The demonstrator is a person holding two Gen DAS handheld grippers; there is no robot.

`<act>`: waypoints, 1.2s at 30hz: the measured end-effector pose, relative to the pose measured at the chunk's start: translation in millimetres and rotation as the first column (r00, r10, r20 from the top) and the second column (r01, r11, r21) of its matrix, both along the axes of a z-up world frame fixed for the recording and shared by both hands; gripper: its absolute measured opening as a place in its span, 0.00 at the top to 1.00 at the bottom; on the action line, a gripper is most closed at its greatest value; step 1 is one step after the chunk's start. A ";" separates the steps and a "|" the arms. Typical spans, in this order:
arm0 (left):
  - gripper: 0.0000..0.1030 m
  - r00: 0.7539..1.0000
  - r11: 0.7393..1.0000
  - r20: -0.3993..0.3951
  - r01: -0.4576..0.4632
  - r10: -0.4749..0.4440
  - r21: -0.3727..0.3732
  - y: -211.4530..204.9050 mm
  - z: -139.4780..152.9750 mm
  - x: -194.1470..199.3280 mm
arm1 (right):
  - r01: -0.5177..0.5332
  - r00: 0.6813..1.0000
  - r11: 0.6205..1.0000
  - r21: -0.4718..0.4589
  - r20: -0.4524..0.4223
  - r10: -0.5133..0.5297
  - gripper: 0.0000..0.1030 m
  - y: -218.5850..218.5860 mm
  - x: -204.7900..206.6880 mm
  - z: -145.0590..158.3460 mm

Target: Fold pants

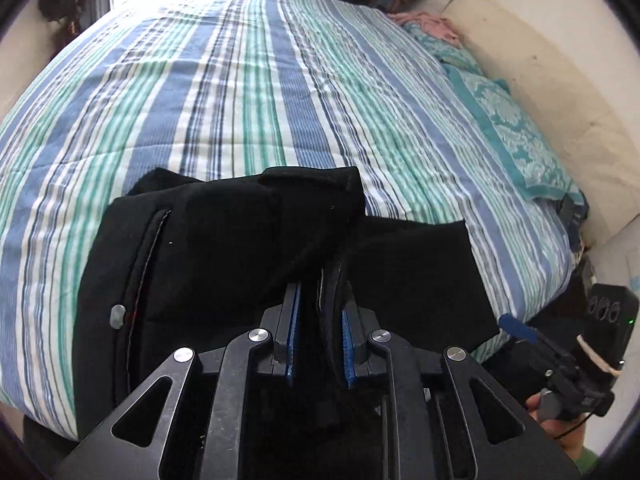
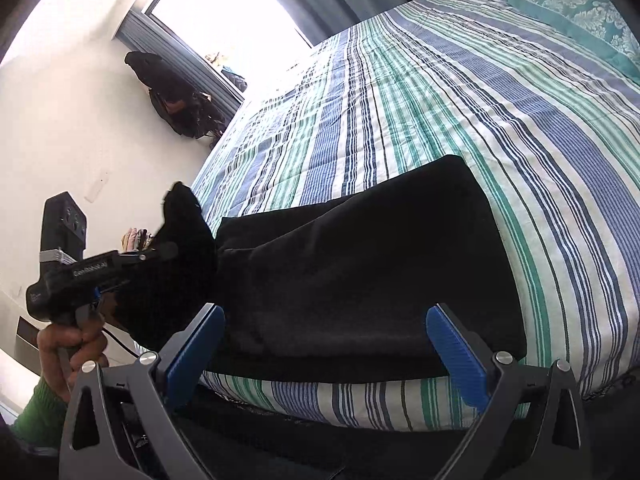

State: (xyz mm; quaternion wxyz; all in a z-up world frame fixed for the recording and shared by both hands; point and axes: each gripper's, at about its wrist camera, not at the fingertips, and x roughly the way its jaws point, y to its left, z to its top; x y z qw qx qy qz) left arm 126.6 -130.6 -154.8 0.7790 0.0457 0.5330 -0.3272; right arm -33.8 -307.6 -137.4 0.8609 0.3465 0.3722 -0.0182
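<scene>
Gripping a bunched edge of the black pants, the left gripper had its blue pads pressed together on the dark cloth, which rose between them in a thick fold. The garment lay along the near edge of the striped bedspread, at about six o'clock in both wrist views. The raised end was probably being carried over the rest to make the next fold, while the flat part stayed on the bed as the base. Seen from the right wrist, the left gripper sat at nine o'clock, held in a hand with a green sleeve and tipped steeply down, a peak of cloth standing above it.

The right gripper hung just off the bed's near edge, its blue pads spread wide with nothing between them, angled down toward the flat part of the pants. A teal patterned pillow lay at two o'clock. How many layers were pinched could not be told in the dark cloth.
</scene>
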 end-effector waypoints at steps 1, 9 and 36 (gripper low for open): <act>0.81 1.000 0.999 0.003 0.023 -0.023 0.046 -15.5 -9.5 -5.6 | 0.011 1.000 1.000 -0.003 0.005 -0.011 0.02 -2.4 -3.2 1.4; 0.21 0.989 0.978 0.124 0.105 -0.083 -0.183 14.8 80.5 -37.2 | 0.043 0.996 0.999 -0.011 0.081 -0.042 0.02 -13.5 -18.3 11.0; 0.20 0.943 0.955 0.149 -0.295 0.296 -0.030 155.8 33.6 -10.6 | -0.325 0.943 0.942 -0.084 0.041 0.329 0.02 80.8 17.4 5.6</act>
